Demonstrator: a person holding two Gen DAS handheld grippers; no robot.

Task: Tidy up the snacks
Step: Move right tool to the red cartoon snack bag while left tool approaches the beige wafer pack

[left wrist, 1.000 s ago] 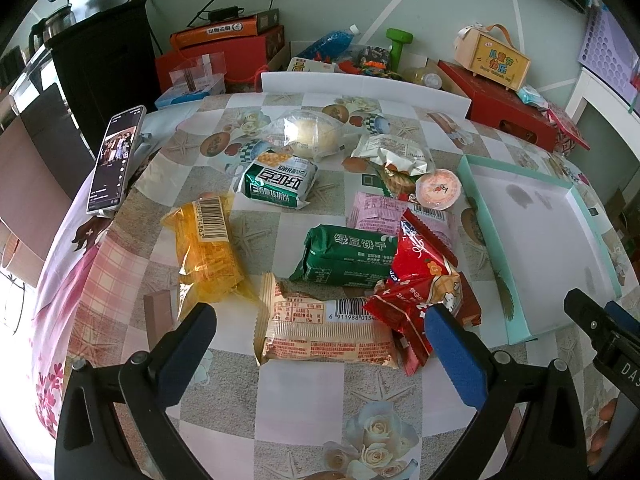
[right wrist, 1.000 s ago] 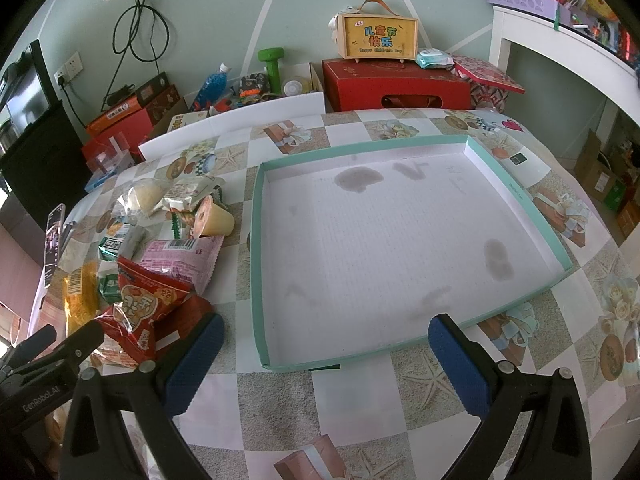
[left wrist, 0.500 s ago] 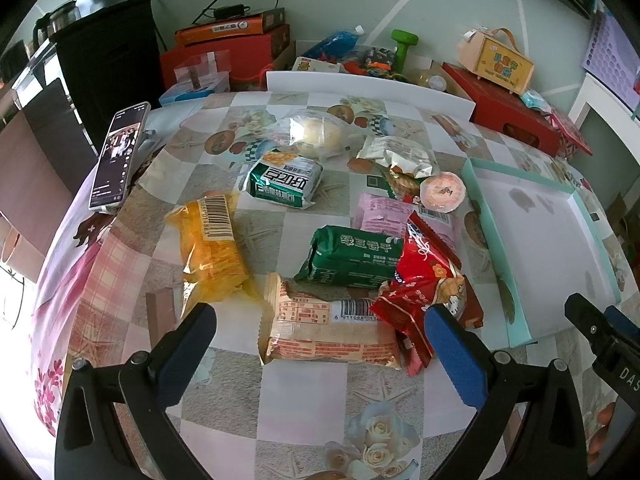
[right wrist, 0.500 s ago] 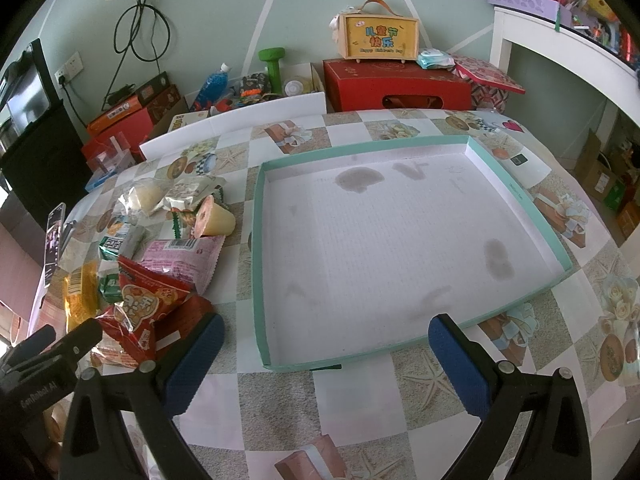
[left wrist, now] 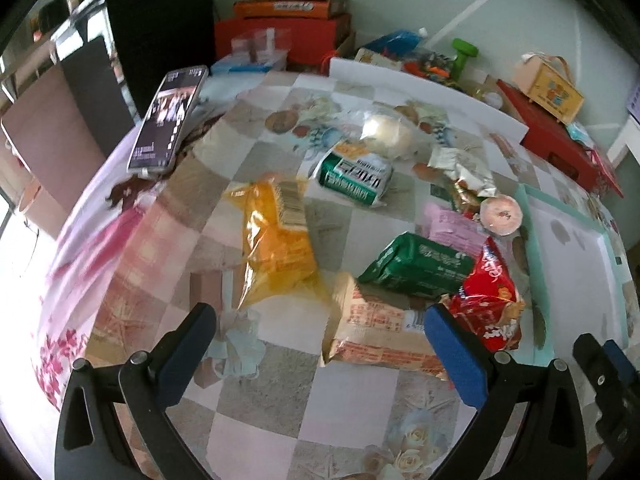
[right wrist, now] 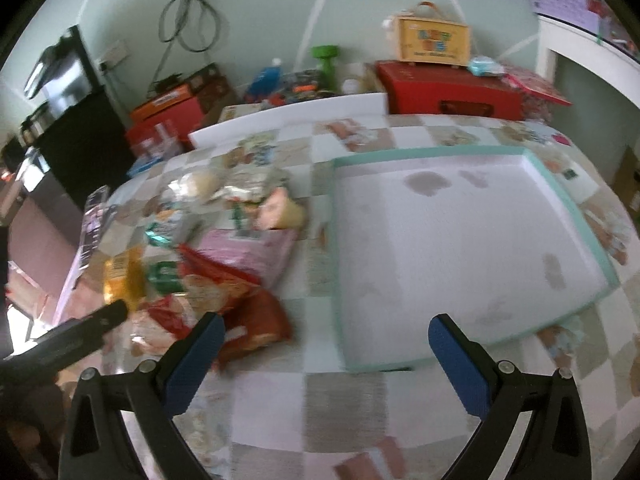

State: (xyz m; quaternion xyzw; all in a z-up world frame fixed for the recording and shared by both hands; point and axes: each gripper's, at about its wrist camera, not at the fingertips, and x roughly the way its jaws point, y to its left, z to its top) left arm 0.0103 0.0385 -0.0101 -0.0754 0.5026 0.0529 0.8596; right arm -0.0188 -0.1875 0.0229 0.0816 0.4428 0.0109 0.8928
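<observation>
Several snack packs lie on the checkered tablecloth: a yellow bag (left wrist: 276, 240), a beige cracker pack (left wrist: 380, 336), a green pack (left wrist: 420, 266), a red bag (left wrist: 490, 300), a pink pack (left wrist: 456, 228) and a green-white pack (left wrist: 356, 180). My left gripper (left wrist: 320, 344) is open and empty, just short of the beige pack. A white tray with a teal rim (right wrist: 338, 264) lies to the right with nothing in it. My right gripper (right wrist: 326, 356) is open and empty above the tray's near left corner, with the red bag (right wrist: 240, 308) at its left finger.
A phone (left wrist: 170, 118) leans at the table's left edge. A jelly cup (left wrist: 502, 214) and a silver pack (left wrist: 466, 172) lie near the tray. Red boxes (right wrist: 448, 88), a green dumbbell (right wrist: 326, 60) and a white board (right wrist: 288, 122) stand behind the table.
Both grippers have swung to the left; the views are now blurred by the motion. The right gripper now faces the tray's left corner and the snack pile. Nothing was picked up.
</observation>
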